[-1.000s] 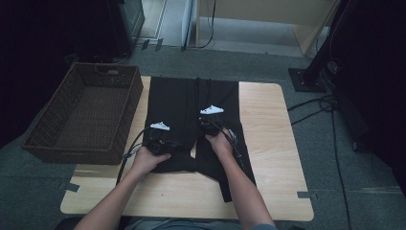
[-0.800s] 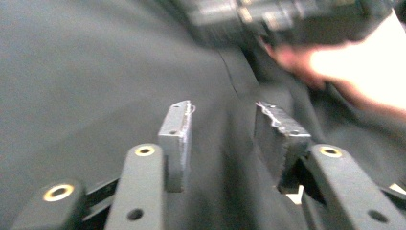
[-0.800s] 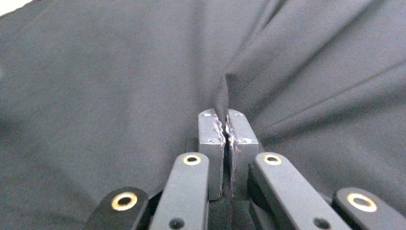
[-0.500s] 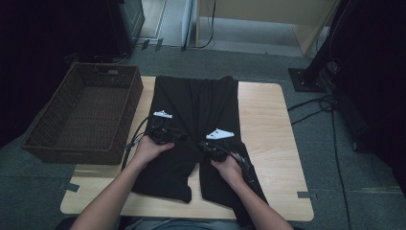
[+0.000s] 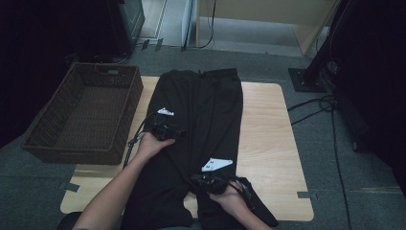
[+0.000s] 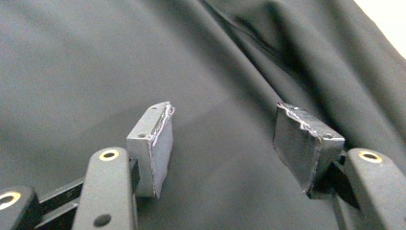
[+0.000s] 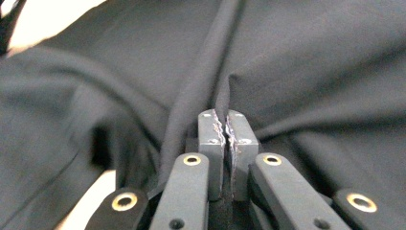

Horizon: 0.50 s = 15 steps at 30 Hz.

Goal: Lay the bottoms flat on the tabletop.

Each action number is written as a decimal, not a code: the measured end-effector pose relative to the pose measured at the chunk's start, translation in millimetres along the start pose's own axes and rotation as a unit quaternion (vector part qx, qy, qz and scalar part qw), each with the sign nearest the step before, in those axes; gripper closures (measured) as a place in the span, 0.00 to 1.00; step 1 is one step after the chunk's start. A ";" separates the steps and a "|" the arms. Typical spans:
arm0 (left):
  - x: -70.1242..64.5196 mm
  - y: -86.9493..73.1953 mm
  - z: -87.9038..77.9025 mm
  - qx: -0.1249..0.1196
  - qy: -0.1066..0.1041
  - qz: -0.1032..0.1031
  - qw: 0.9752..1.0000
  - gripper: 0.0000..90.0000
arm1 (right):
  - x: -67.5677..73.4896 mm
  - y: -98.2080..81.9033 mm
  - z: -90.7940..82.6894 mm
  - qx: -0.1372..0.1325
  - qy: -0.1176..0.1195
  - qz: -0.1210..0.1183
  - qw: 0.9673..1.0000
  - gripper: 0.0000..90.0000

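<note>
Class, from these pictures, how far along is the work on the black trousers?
Done: the black fabric trousers lie spread along the light wooden table. In hand: the right gripper pinches a fold of cloth; the left gripper, jaws just opened, holds nothing. Left: the brown wicker basket holds no trousers yet.

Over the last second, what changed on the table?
The right claw, shut on the black trousers, dragged a fold toward the person. The left claw has just opened, nothing between its pads, and slid slightly left. The basket and table stayed put.
</note>
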State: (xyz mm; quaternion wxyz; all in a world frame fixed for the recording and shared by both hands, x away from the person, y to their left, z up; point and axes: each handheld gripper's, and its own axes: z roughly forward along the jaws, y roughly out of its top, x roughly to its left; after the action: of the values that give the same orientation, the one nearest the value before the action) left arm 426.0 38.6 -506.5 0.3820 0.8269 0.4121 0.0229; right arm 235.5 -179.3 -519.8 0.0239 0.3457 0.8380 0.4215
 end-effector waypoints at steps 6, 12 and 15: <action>-1.2 -8.3 -1.1 -0.023 0.008 0.011 1.000 0.48 | -2.1 4.7 1.2 -0.012 -0.009 0.000 1.000 0.73; -1.4 -14.6 -4.9 -0.027 -0.001 0.002 1.000 0.57 | -26.2 25.5 -24.7 -0.081 -0.042 0.039 0.995 0.65; -5.7 -15.4 -7.6 -0.011 -0.004 0.012 1.000 0.58 | -47.8 34.4 -31.2 -0.095 -0.070 0.057 0.991 0.63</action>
State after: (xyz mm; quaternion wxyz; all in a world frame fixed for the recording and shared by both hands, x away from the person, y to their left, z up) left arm 409.4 45.0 -509.6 0.3923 0.8275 0.4006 0.0287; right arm 280.8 -215.6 -486.9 0.0910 0.4175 0.7693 0.4749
